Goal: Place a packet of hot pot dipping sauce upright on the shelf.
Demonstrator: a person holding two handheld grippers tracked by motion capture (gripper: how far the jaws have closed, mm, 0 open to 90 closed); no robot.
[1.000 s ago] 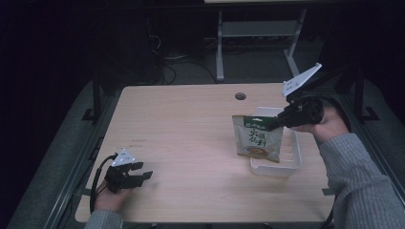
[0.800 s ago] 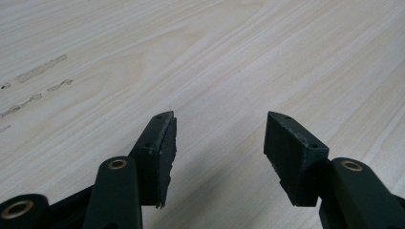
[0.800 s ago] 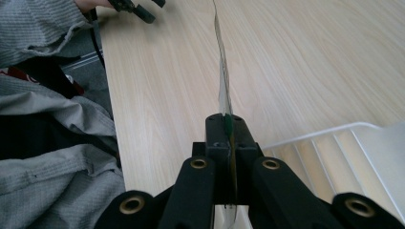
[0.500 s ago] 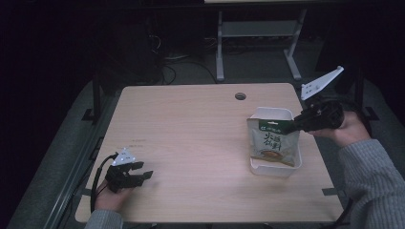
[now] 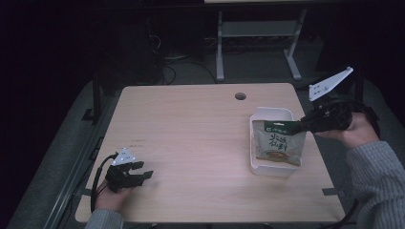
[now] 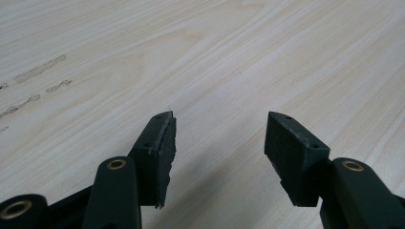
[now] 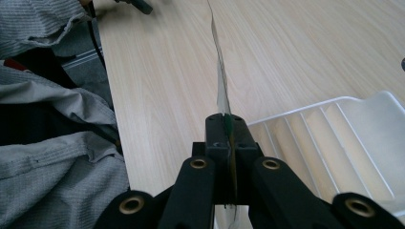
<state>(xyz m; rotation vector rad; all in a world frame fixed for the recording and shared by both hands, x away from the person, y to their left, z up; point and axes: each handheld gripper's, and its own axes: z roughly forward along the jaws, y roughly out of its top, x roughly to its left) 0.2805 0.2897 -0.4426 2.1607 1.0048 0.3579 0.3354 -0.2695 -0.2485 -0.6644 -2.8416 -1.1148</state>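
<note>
A green and tan snack packet [image 5: 278, 142] hangs over the white tray [image 5: 272, 114] at the table's right side, its lower edge over the tray's near end. My right gripper [image 5: 300, 126] is shut on the packet's upper right corner. In the right gripper view the packet [image 7: 219, 71] runs edge-on away from the closed jaws, with the ribbed tray [image 7: 334, 138] to the right. My left gripper [image 5: 143, 175] rests open at the table's near left corner. In the left gripper view its jaws stand apart over bare wood, and the left gripper [image 6: 218, 143] holds nothing.
The light wooden table [image 5: 191, 133] has a round cable hole [image 5: 240, 96] near its far edge. A metal frame [image 5: 258, 43] stands on the dark floor beyond the table. Grey sleeves [image 7: 52, 143] lie to the left in the right gripper view.
My right gripper has carried the packet rightward and lowered it over the tray. The left gripper has stayed in place.
</note>
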